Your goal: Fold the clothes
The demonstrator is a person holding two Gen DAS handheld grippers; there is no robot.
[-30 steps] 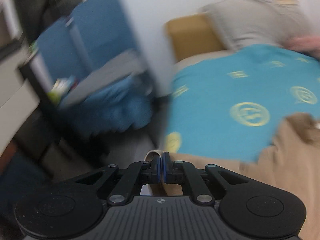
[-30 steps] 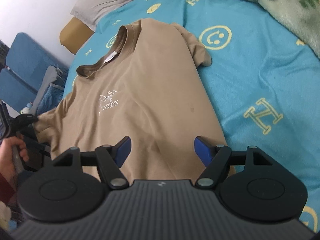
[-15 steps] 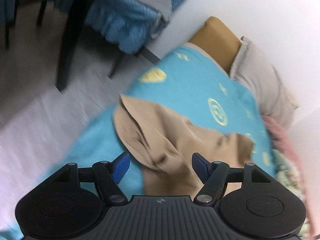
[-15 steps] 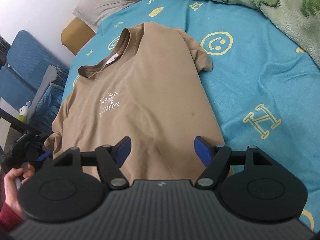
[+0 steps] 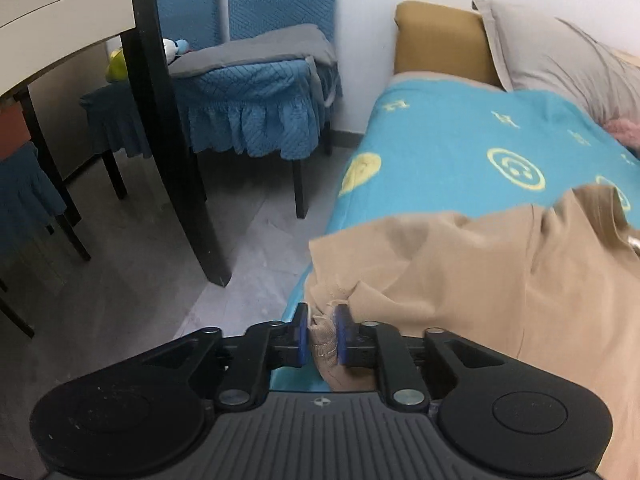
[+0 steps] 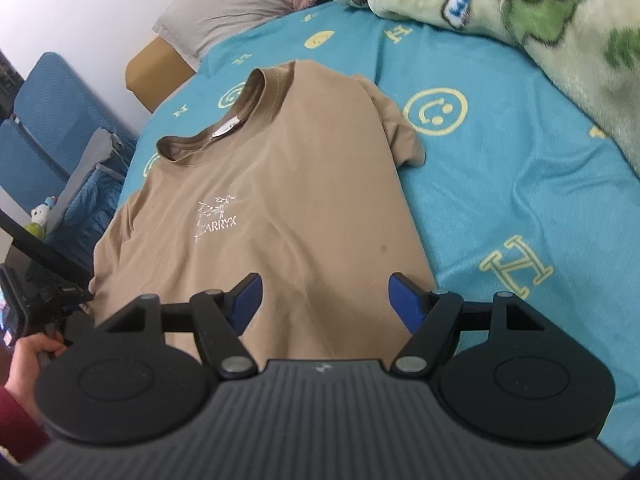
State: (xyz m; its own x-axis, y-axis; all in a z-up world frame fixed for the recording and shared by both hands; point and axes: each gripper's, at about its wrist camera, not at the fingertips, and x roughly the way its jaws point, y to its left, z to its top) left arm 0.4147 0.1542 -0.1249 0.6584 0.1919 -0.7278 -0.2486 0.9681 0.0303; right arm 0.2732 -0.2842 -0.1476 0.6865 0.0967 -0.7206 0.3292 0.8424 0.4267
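Observation:
A tan T-shirt (image 6: 280, 200) with a white chest logo lies face up on a blue bedsheet (image 6: 520, 184), collar away from me. In the left wrist view the shirt (image 5: 480, 280) hangs over the bed's side edge. My left gripper (image 5: 323, 336) is shut on a bunched bit of the shirt's left sleeve edge. It also shows in the right wrist view (image 6: 52, 300), at the shirt's left side, held by a hand. My right gripper (image 6: 324, 296) is open and empty, hovering over the shirt's lower part.
A green patterned blanket (image 6: 520, 8) lies at the far right of the bed, grey pillows (image 6: 232, 4) at its head. Beside the bed stand blue-covered chairs (image 5: 256, 92), a dark table leg (image 5: 176, 152) and grey floor (image 5: 132, 288).
My left gripper was open half a second ago; it has now shut on the shirt's sleeve edge. My right gripper stayed open and shifted slightly over the shirt.

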